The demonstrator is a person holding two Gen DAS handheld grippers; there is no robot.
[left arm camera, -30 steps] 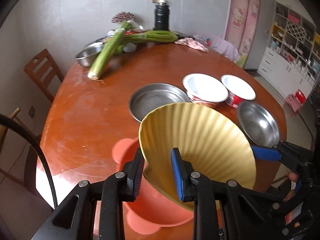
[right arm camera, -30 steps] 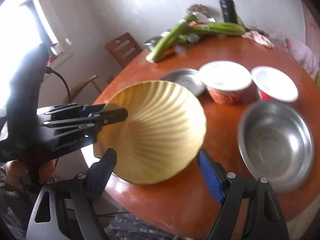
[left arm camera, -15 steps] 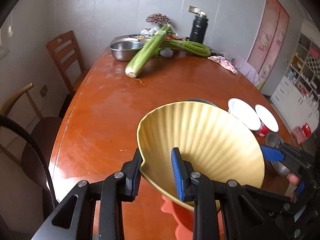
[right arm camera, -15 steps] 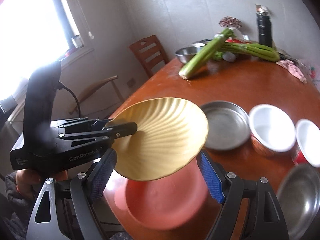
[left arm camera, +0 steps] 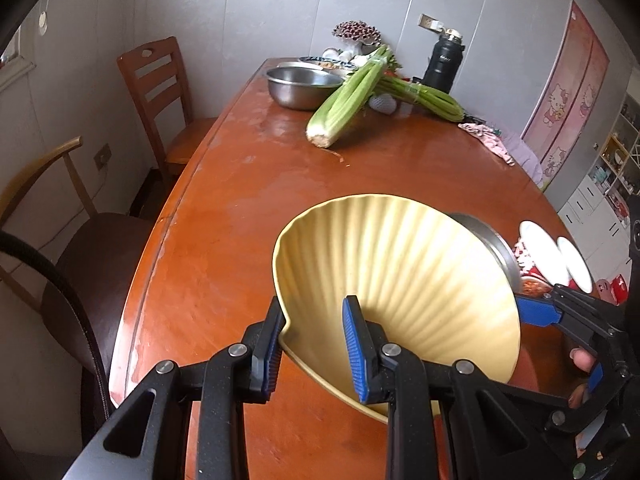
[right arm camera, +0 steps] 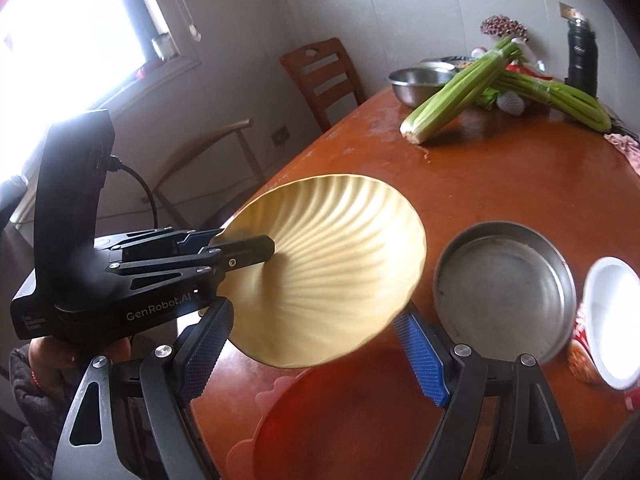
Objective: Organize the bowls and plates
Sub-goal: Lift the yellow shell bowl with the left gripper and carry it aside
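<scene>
A yellow ribbed plate (left arm camera: 400,280) (right arm camera: 332,264) hangs tilted above the brown table (left arm camera: 240,220). My left gripper (left arm camera: 313,308) (right arm camera: 256,250) is shut on its near rim, one pad inside and one underneath. My right gripper (right arm camera: 313,314) stands wide, its two pad tips against opposite edges of the same plate; one blue finger (left arm camera: 536,314) shows at the plate's right edge in the left wrist view. An orange scalloped plate (right arm camera: 352,412) lies on the table under the right gripper. Right of it sit a flat steel pan (right arm camera: 504,292) (left arm camera: 488,240) and a white bowl (right arm camera: 612,320) (left arm camera: 540,248).
At the table's far end lie celery stalks (left arm camera: 348,100), a steel bowl (left arm camera: 300,84), a black flask (left arm camera: 442,64) and a cloth (left arm camera: 484,136). Two wooden chairs (left arm camera: 156,80) stand along the left edge. Bare tabletop stretches left of the yellow plate.
Both grippers have carried the yellow plate to the left across the table, off the orange plate. The round steel bowl and second white bowl have slid out of the right wrist view.
</scene>
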